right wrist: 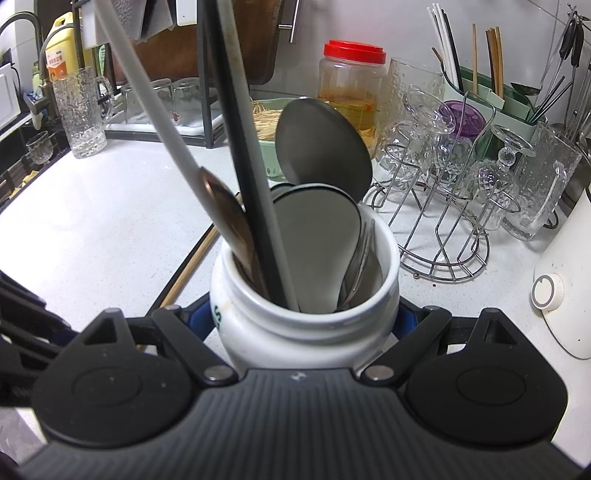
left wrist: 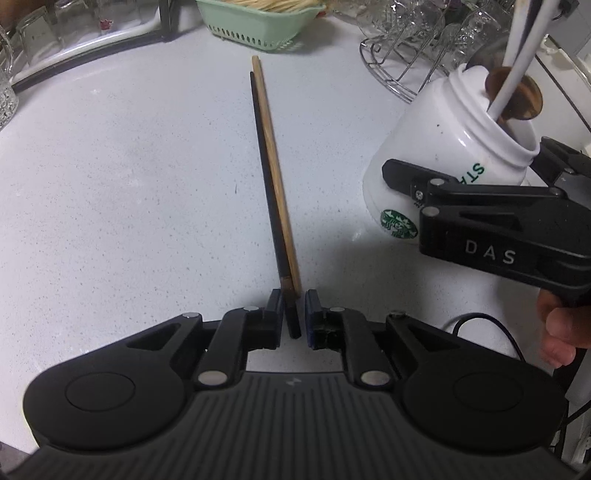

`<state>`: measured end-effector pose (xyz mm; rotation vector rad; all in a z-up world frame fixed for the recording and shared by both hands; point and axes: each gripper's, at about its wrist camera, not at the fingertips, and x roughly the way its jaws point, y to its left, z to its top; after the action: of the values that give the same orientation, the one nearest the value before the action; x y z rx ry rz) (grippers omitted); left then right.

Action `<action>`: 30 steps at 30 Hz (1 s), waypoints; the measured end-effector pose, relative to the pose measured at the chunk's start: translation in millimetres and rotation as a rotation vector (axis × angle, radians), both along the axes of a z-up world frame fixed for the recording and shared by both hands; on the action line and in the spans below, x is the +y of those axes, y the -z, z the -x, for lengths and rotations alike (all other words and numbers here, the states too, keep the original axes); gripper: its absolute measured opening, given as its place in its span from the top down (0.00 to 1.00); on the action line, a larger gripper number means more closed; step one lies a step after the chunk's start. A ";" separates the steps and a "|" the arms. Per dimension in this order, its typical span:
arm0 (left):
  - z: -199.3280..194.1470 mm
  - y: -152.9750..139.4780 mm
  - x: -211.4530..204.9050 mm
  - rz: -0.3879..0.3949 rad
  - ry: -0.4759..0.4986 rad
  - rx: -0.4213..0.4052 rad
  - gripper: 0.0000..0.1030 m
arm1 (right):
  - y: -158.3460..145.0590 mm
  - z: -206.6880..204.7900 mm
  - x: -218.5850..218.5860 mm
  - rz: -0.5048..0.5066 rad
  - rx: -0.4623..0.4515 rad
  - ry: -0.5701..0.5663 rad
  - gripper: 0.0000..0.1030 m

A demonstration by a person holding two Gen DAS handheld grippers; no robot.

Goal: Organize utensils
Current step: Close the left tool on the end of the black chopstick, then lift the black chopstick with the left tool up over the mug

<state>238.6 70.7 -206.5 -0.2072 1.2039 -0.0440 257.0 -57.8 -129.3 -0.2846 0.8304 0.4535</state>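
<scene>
Chopsticks (left wrist: 275, 177), one black, one wooden, lying side by side on white table (left wrist: 129, 166), near ends sitting between left gripper (left wrist: 294, 314) jaws; jaws standing slightly apart, pads not pressing on sticks. White jar (left wrist: 436, 155) sitting right of jaws, right gripper (left wrist: 469, 173) clamping it.

Right wrist view: white jar (right wrist: 306, 325) being gripped between right gripper (right wrist: 306, 317) jaws, spoons (right wrist: 321, 155) and long handles standing inside. Glass rack (right wrist: 443, 236) standing beyond jaws, to right.

surface (left wrist: 129, 166): speckled white, matt | jar (right wrist: 306, 325): glossy white ceramic | chopsticks (left wrist: 275, 192): one bare wood, one black, matt | spoons (right wrist: 321, 147): brushed metal | rack (right wrist: 443, 236): shiny wire | basket (left wrist: 255, 22): green plastic
</scene>
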 end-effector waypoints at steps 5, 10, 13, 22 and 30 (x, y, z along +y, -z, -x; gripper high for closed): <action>6.3 0.9 4.0 -0.010 -0.015 0.017 0.93 | 0.3 0.7 -0.4 -0.003 -0.003 0.001 0.10; 30.0 -2.5 14.4 0.030 -0.029 0.056 0.94 | 0.5 1.0 -0.1 -0.003 -0.006 -0.002 0.10; 52.4 -7.5 19.5 0.060 -0.044 0.083 0.94 | 0.7 2.0 -0.5 -0.003 -0.011 -0.004 0.10; 105.2 -12.3 25.5 0.118 -0.067 0.136 0.94 | -0.2 0.7 -0.9 -0.001 -0.010 -0.023 0.10; 116.7 -3.5 24.4 0.162 -0.066 0.165 0.93 | 0.3 -0.3 -1.1 0.000 -0.010 -0.034 0.10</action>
<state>121.9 95.1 -203.0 -0.3983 1.3576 -0.0675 257.4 -58.9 -129.6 -0.3012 0.8171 0.4839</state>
